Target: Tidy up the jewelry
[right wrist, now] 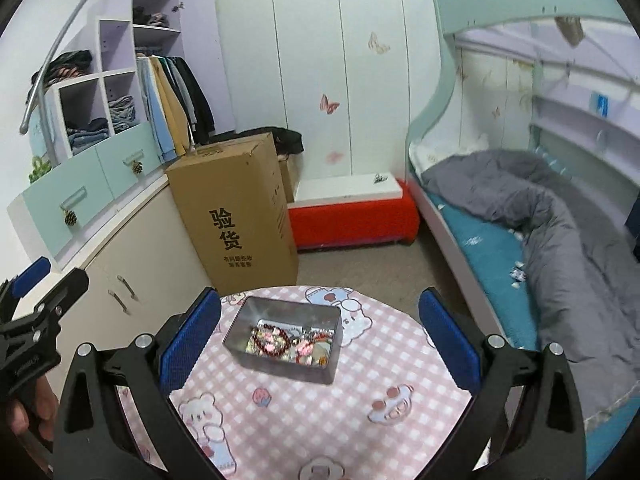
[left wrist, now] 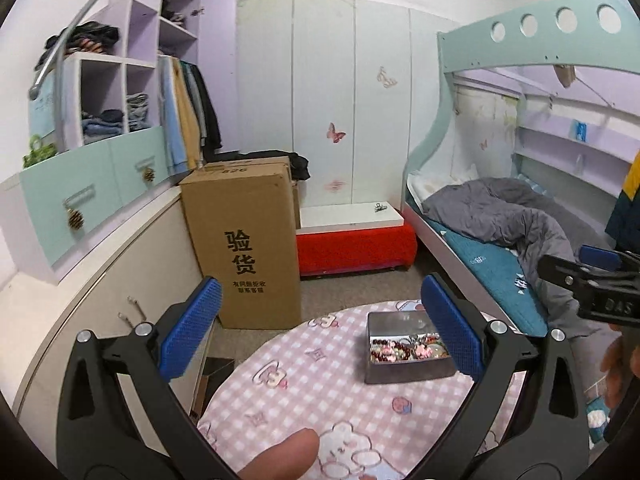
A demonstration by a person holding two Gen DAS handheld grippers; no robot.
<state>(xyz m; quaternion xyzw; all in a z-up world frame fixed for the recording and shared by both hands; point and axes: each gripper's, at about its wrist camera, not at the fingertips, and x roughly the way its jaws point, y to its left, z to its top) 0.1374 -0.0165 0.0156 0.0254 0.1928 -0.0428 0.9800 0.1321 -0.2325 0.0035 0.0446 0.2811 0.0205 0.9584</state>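
Note:
A grey metal tin [right wrist: 320,368] holds a tangle of bead bracelets and other jewelry [right wrist: 276,340]; it stands on a round table with a pink checked cloth [right wrist: 320,412]. The tin also shows in the left wrist view [left wrist: 408,374], with jewelry [left wrist: 404,348] inside. My left gripper [left wrist: 320,328] is open and empty, above the table, with the tin near its right finger. My right gripper [right wrist: 320,328] is open and empty, with the tin between and beyond its fingers. Each gripper shows at the edge of the other's view, the right [left wrist: 600,284] and the left [right wrist: 32,320].
A tall cardboard box [right wrist: 236,216] stands behind the table. A red bench with a white top [right wrist: 352,216] is at the wall. A bunk bed with a grey quilt [right wrist: 540,220] is on the right. Cabinets and open shelves [right wrist: 100,128] are on the left.

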